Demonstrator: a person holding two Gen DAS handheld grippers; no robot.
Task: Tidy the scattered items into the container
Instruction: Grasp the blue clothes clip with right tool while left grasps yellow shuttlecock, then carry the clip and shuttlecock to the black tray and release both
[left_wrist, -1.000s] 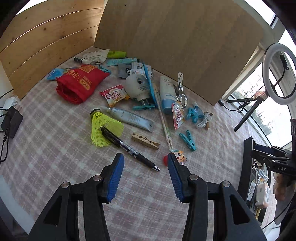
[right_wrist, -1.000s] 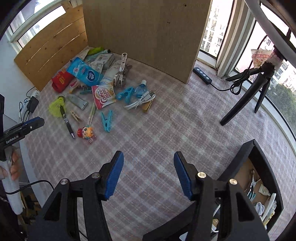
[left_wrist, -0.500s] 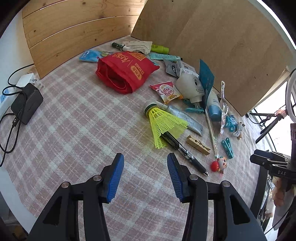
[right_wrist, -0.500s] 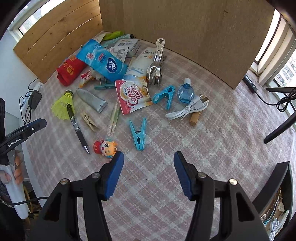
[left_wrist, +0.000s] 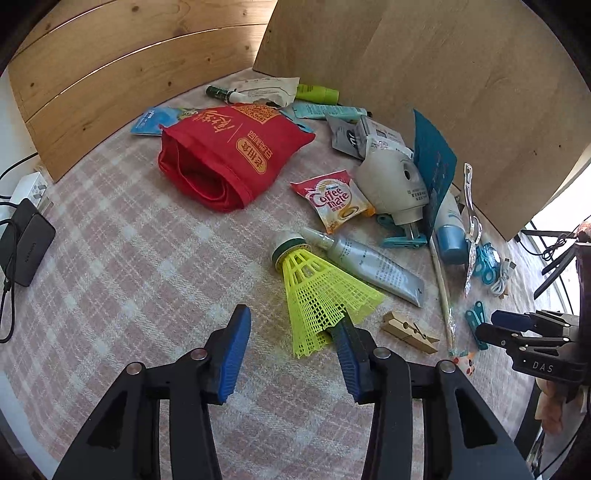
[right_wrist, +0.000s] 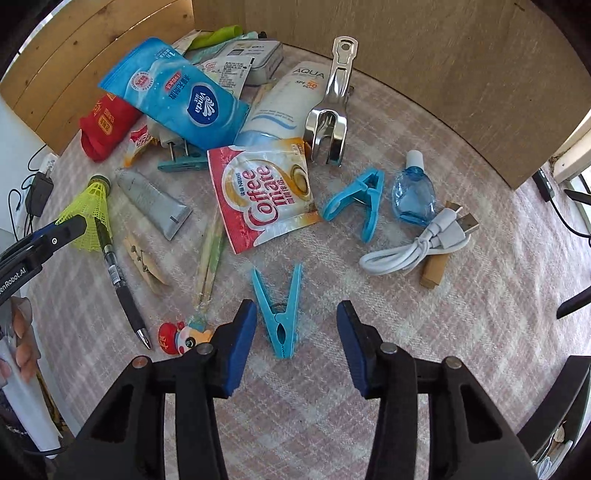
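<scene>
Basically nothing is tidied from this pile yet.

Left wrist view: your left gripper (left_wrist: 291, 343) has its fingers apart and empty; they have just been closing in. The yellow shuttlecock (left_wrist: 317, 291) lies just ahead, its skirt edge by the right finger, not pinched. A black pen (left_wrist: 338, 323) pokes out from under the skirt. Further out: grey tube (left_wrist: 373, 266), wooden clothespin (left_wrist: 410, 331), Coffee mate sachet (left_wrist: 334, 199), red bag (left_wrist: 229, 155). All still loose.

Right wrist view: your right gripper (right_wrist: 297, 345) is also apart and empty, its jaws just narrowed too. The blue clothes peg (right_wrist: 280, 314) lies between the fingers, nearer the left one, untouched as far as you can tell. Left of it sits a small cartoon figure (right_wrist: 184, 338). Further right: white cable (right_wrist: 417, 247), blue bottle (right_wrist: 413, 192). The black container (right_wrist: 565, 413) shows only at the near right corner, well apart from the pile, with a few things inside that are too small to tell.

Surface is a pink plaid cloth (right_wrist: 461, 314), soft, so small things sit slightly sunk. Wooden boards (left_wrist: 443, 74) wall the far side, with bright window light at right.
</scene>
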